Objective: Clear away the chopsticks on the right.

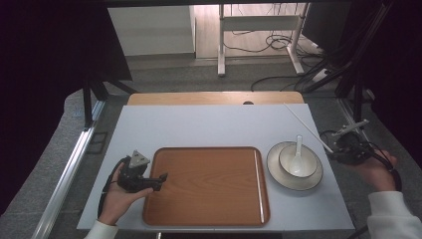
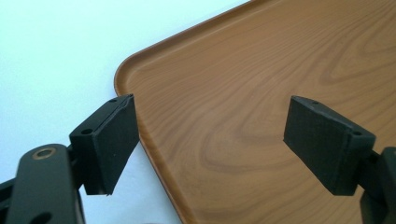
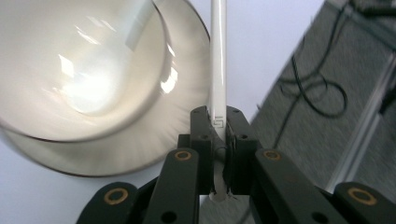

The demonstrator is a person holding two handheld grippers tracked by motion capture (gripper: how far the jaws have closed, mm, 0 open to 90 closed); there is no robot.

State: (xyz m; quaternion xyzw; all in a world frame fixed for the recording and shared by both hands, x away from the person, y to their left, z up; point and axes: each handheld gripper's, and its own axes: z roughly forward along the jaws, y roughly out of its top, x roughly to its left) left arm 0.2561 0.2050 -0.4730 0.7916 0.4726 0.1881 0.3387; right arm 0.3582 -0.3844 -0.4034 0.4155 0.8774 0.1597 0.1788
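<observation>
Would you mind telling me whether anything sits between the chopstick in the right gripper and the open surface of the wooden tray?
Yes. The plate with the bowl and spoon lies between the right gripper, shut on the white chopstick, and the wooden tray. A second chopstick already lies along the tray's right side.

Wood-grain tray [image 1: 206,184] — smooth, satin; glossy white ceramic bowl [image 1: 297,162].

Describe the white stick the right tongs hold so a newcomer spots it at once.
Start at the wooden tray mid-table, then go right to the plate with a bowl and spoon. Just right of the plate, the right tongs are shut on a chopstick. It is the only long, thin white rod, slanting up and away over the table, unlike the short spoon.
</observation>
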